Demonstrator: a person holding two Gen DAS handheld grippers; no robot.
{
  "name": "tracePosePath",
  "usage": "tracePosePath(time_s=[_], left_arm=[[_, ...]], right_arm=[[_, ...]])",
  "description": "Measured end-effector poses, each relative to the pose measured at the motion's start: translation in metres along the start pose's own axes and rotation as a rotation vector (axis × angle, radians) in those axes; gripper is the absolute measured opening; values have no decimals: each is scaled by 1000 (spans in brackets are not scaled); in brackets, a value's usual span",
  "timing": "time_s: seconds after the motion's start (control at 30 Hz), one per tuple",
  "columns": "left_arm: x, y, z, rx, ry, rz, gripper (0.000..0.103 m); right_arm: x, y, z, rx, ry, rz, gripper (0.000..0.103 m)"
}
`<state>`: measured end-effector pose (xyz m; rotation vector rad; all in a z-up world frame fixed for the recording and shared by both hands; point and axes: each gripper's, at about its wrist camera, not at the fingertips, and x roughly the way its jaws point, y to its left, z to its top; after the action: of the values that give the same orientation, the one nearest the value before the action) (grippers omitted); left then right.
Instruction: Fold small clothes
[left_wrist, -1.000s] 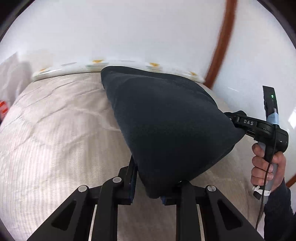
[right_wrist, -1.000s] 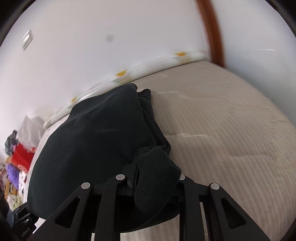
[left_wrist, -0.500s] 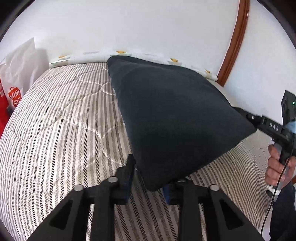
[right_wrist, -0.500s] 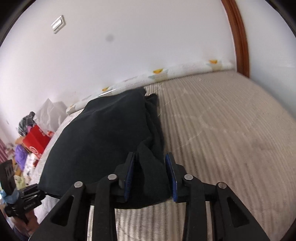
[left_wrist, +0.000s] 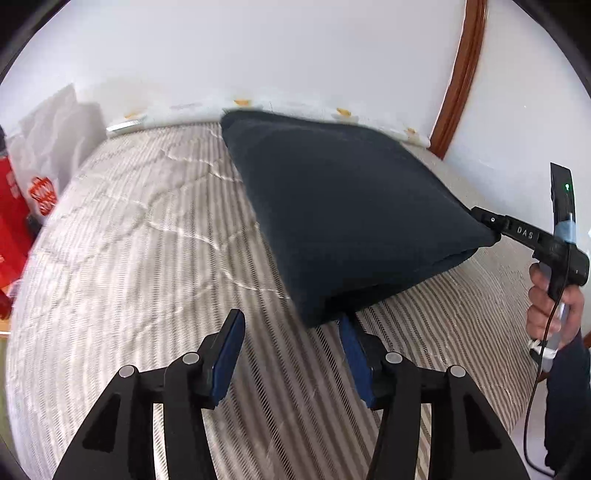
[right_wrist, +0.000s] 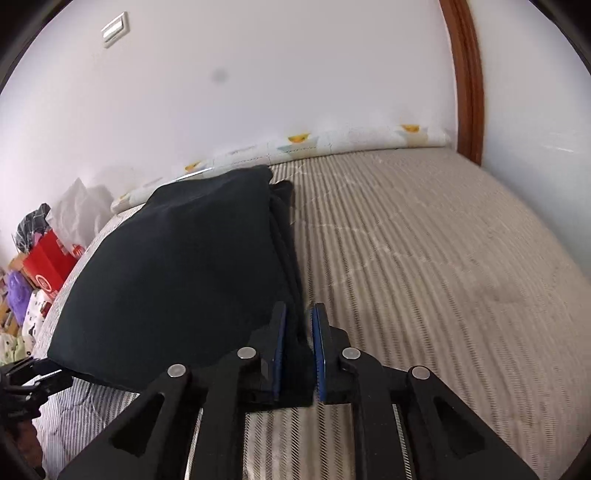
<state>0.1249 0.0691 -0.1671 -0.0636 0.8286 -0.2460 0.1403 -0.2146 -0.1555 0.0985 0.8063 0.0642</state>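
Note:
A dark navy garment (left_wrist: 351, 221) lies folded on the striped bed, its near edge lifted off the quilt. My left gripper (left_wrist: 291, 321) has its jaws opening, and nothing sits between the blue pads. The garment's near corner hangs just above the right fingertip (left_wrist: 347, 332). In the right wrist view the garment (right_wrist: 177, 277) stretches away to the left. My right gripper (right_wrist: 298, 314) is closing, with the cloth's edge filling the narrow gap between its pads. From the left wrist view the right gripper (left_wrist: 487, 225) holds the garment's far right corner up.
The striped quilt (right_wrist: 424, 258) covers the bed. A patterned roll (right_wrist: 332, 142) lies along the white wall. Red and white bags (left_wrist: 33, 192) stand off the bed's left side. A wooden door frame (left_wrist: 456, 85) is at right, and a person's hand (left_wrist: 554, 306) grips the right tool.
My left jaws have spread apart and let go of the garment's corner, and that hand has drawn back. My right jaws widened briefly, then narrowed again on the cloth's edge.

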Motion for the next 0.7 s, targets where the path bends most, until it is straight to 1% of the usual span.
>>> tracePosePath(time_s=[0.03, 0.1, 0.2, 0.27, 0.37, 0.4, 0.43, 0.53, 0.57, 0.63, 0.7], left_arm=[[-9, 2, 0, -16, -20, -7, 51], [-17, 6, 6, -37, -45, -22, 53], [-24, 9, 18, -54, -82, -10, 55], [-21, 11, 28, -59, -83, -5, 55], [-7, 14, 42, -77, -66, -15, 55], [-2, 13, 44, -76, -56, -18, 56], [5, 13, 46, -73, -40, -15, 56], [26, 10, 43, -50, 10, -5, 57], [31, 10, 40, -41, 21, -4, 58], [34, 12, 37, -38, 18, -19, 58], [33, 14, 39, -40, 26, -31, 58]], right_arm=[[-4, 0, 4, 5, -9, 8, 17], [-7, 5, 11, -11, -19, 25, 18], [7, 14, 21, -38, -3, 34, 20], [21, 18, 23, -33, 20, 47, 20], [47, 22, 24, -29, 63, 36, 20], [53, 21, 25, -24, 77, 46, 18], [52, 20, 25, -20, 71, 64, 3], [37, 5, 28, 2, 5, 94, 2], [36, -1, 28, 15, 13, 111, 2], [42, -8, 27, 45, 70, 131, 2], [43, -3, 28, 5, 96, 117, 2]])
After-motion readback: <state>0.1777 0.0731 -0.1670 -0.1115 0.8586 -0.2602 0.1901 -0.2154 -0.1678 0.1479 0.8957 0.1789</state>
